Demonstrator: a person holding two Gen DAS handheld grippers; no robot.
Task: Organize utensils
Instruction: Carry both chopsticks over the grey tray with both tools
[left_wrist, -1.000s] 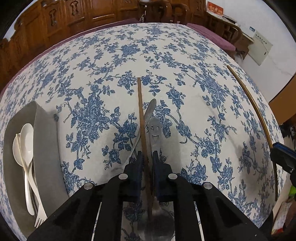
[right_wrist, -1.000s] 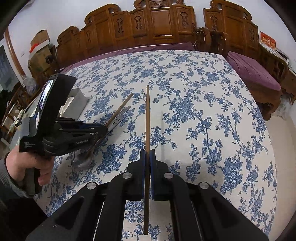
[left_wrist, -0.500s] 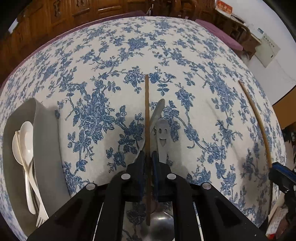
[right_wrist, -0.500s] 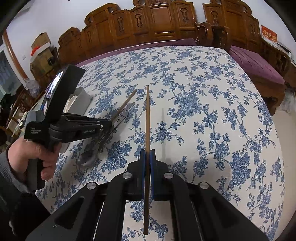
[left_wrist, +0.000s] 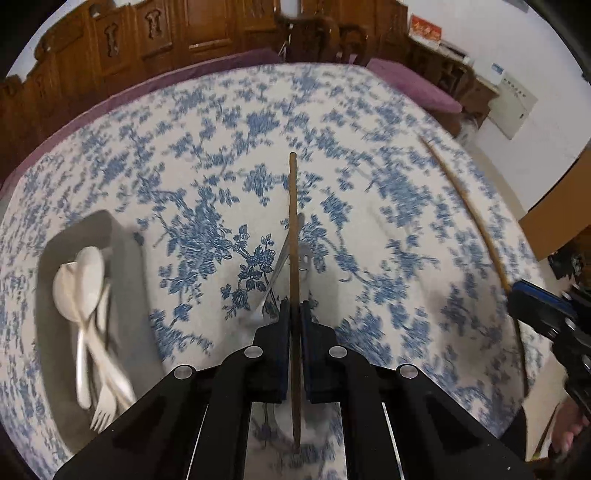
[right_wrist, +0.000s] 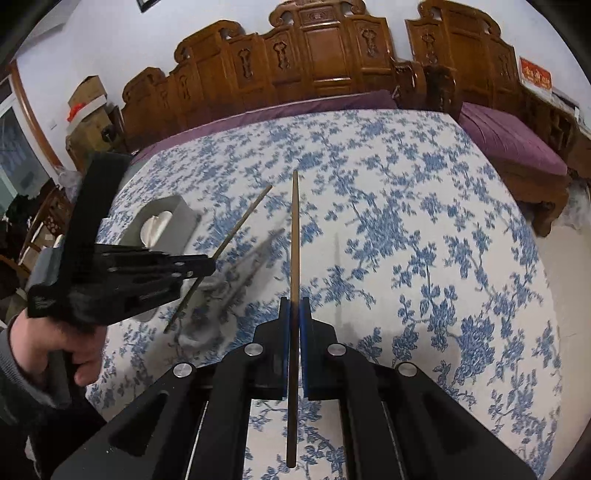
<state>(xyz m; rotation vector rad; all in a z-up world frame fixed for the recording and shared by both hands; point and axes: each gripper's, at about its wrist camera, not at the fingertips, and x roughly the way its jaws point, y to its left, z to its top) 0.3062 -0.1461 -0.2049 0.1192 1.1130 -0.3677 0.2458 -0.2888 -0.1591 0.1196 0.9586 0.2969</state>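
My left gripper (left_wrist: 294, 308) is shut on a brown chopstick (left_wrist: 293, 221) and holds it above the flowered tablecloth. Under it lie two metal utensils (left_wrist: 291, 254), one with a smiley face. My right gripper (right_wrist: 294, 306) is shut on a second brown chopstick (right_wrist: 294, 236), held above the cloth. That chopstick also shows in the left wrist view (left_wrist: 469, 206). The left gripper (right_wrist: 210, 266) and its chopstick (right_wrist: 240, 225) show at left in the right wrist view. A grey tray (left_wrist: 129, 266) at the left holds white spoons (left_wrist: 79, 284) and a fork (left_wrist: 101, 415).
The tray also shows in the right wrist view (right_wrist: 177, 225), beyond the left gripper. Carved wooden chairs (right_wrist: 332, 55) stand behind the table. A purple bench (right_wrist: 509, 147) is at the right. The table edge drops off at the right.
Both grippers have lifted with their chopsticks. The left gripper has risen off the metal utensils, which stay on the cloth. The views are now blurred with motion.
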